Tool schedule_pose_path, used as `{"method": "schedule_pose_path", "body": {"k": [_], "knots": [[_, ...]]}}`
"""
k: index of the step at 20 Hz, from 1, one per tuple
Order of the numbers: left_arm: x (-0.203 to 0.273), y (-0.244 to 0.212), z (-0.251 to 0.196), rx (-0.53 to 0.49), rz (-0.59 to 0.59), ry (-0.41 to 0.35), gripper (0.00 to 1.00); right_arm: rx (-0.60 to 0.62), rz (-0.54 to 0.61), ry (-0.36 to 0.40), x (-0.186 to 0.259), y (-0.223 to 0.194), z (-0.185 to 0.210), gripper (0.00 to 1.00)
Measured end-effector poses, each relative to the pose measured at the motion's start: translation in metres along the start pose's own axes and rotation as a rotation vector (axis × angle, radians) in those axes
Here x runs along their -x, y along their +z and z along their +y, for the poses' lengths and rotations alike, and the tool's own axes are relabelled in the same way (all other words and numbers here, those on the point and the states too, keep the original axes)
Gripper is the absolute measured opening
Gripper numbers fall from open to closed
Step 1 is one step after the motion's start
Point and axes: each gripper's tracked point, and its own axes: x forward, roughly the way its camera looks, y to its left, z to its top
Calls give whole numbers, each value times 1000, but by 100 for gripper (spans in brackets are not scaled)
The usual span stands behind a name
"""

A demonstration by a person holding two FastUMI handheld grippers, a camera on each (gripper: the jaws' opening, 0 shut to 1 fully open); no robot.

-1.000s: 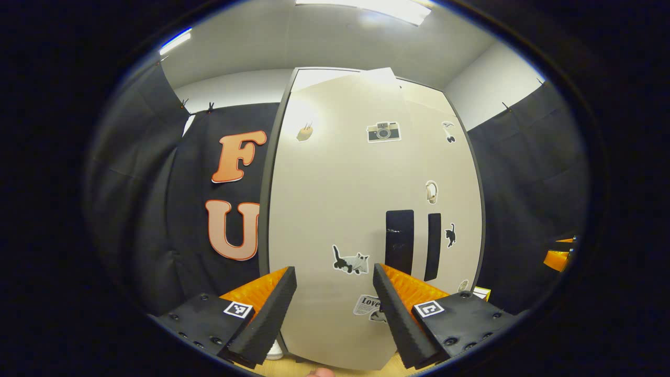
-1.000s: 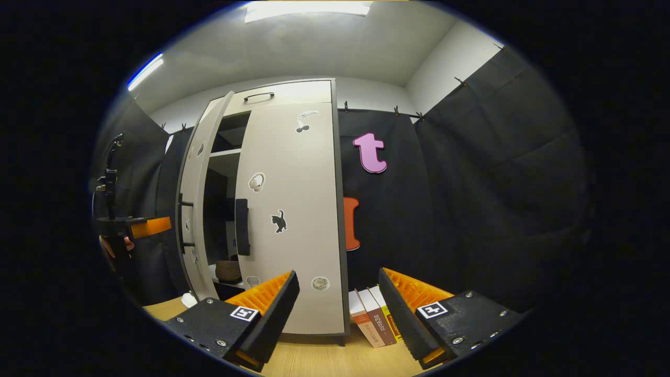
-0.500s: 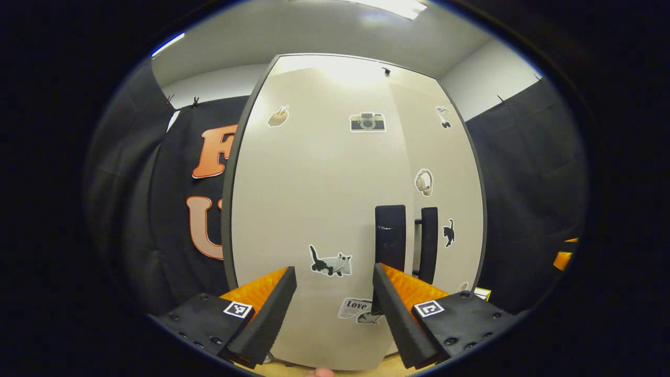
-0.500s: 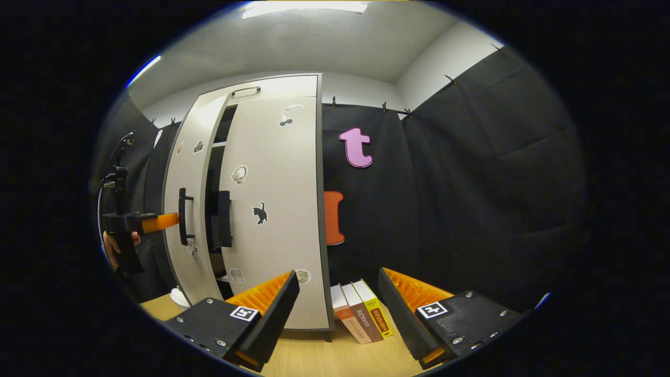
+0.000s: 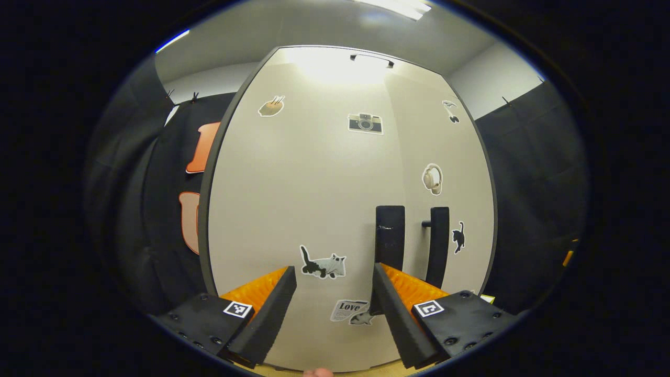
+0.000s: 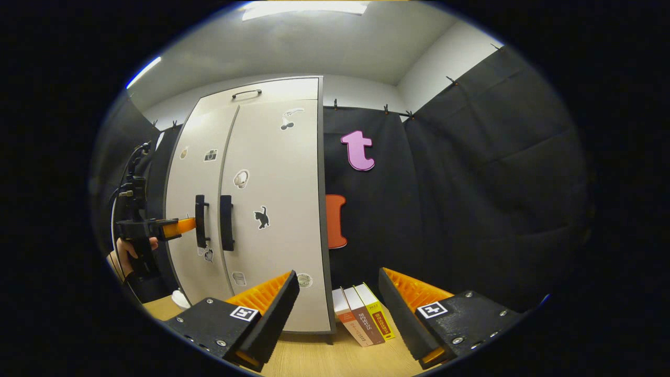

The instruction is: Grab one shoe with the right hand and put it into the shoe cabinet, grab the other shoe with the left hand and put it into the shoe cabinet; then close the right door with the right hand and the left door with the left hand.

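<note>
Pushing the left door (image 5: 293, 209) shut with my left tool (image 5: 335, 293), fingers spread and holding nothing; my right tool (image 6: 337, 298) hangs spread too. Both shoes should be inside the shoe cabinet (image 6: 261, 209). Releasing early could let it rebound. Two doors, two handles, three books (image 6: 364, 314).
</note>
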Motion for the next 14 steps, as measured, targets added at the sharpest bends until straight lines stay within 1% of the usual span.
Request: {"method": "schedule_pose_path", "body": {"k": [2,4,5,6,9,11,12,14], "knots": [[1,0,2,0,-1,4,96,1,-1,7,1,2,2,94],[11,3,11,-6,-6,30,97,7,-7,13,3,6,6,94],[18,7,13,-10,-13,34,95,11,-9,14,4,7,7,94],[28,12,15,-17,-18,33,96,10,-11,20,5,8,10,94],[61,25,21,-23,-27,31,96,-4,-12,40,6,7,21,94],[86,25,24,-11,-25,26,94,-24,-16,63,7,6,32,94],[98,23,28,-11,-22,37,96,-29,-14,75,8,5,37,94],[122,16,41,-13,-15,81,96,-35,-8,94,9,2,46,94]]}}
